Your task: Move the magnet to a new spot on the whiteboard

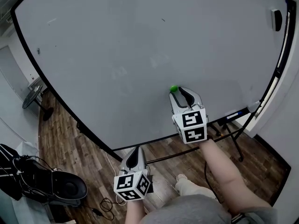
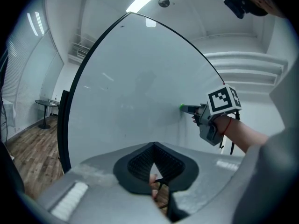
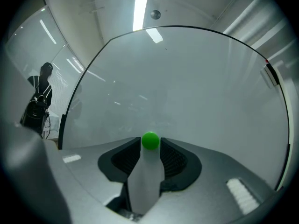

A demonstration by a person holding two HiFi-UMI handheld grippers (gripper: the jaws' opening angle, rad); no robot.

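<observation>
Object: small round green magnet (image 3: 150, 140), glossy plastic cap. It sits on the face of the large white whiteboard (image 1: 140, 45), in the lower middle of the board and a little above its black bottom edge.

Handling (our estimate): light and rigid, with no risk of crushing. The smooth domed cap looks slippery, and the pull of the board will resist a straight lift. We would take it across its width, on the side walls and close to the board surface, so the pads do not ride up over the dome. Tilting or sliding it may break the hold more gently than a straight pull.

Right gripper (image 1: 178, 92): held roughly level, nose at the board. The jaws stand apart with the magnet between their tips. We read a thin gap on either side, so the pads are not pressing. The magnet appears to hold to the board by itself.

Left gripper (image 1: 134, 150): low and well apart from the magnet, below the board edge, over the brown wooden floor (image 1: 60, 134). Its jaw tips meet, with nothing held between them.

Progress (judgement): we cannot tell whether this spot is the new one.
</observation>
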